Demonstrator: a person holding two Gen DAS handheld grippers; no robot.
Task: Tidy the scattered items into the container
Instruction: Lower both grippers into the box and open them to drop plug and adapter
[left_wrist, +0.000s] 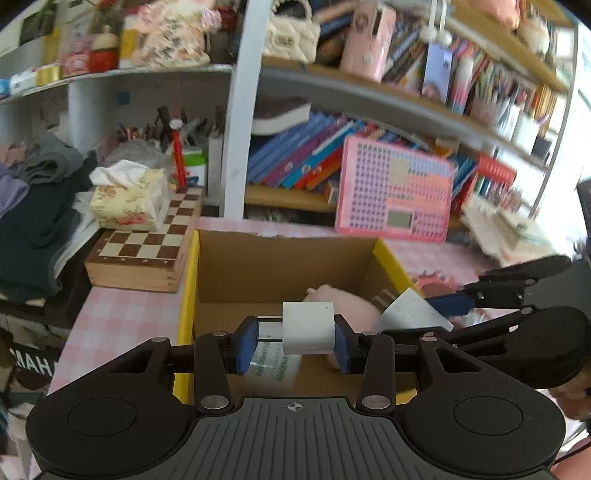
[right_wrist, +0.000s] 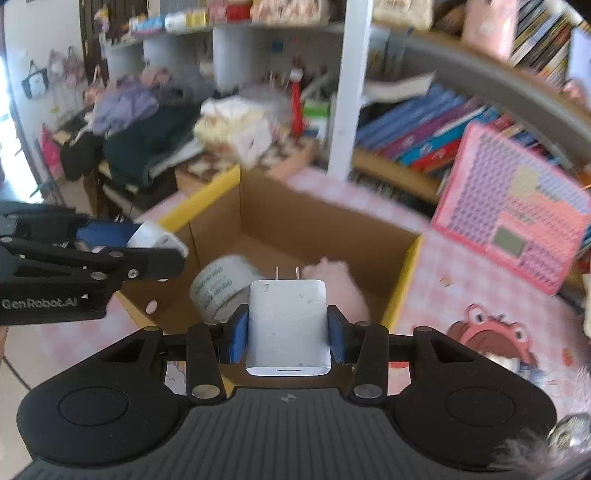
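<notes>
Both tongs sit over the cardboard box (left_wrist: 236, 266). Left gripper (left_wrist: 293, 341) pinches a white block (left_wrist: 308, 326); right gripper (right_wrist: 288, 338) pinches a white charger (right_wrist: 288, 325), prongs pointing into the box. Inside the box: tape roll (right_wrist: 218, 288) and a blurred pink soft thing (right_wrist: 340, 284).

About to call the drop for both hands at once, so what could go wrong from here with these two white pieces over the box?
1. Both grippers crowd the cardboard box: the left gripper and right gripper could bump as they release.
2. The white charger may land prongs first on the tape roll or pink soft toy and bounce.
3. The left's white block sits near the box's front edge and might fall outside.
</notes>
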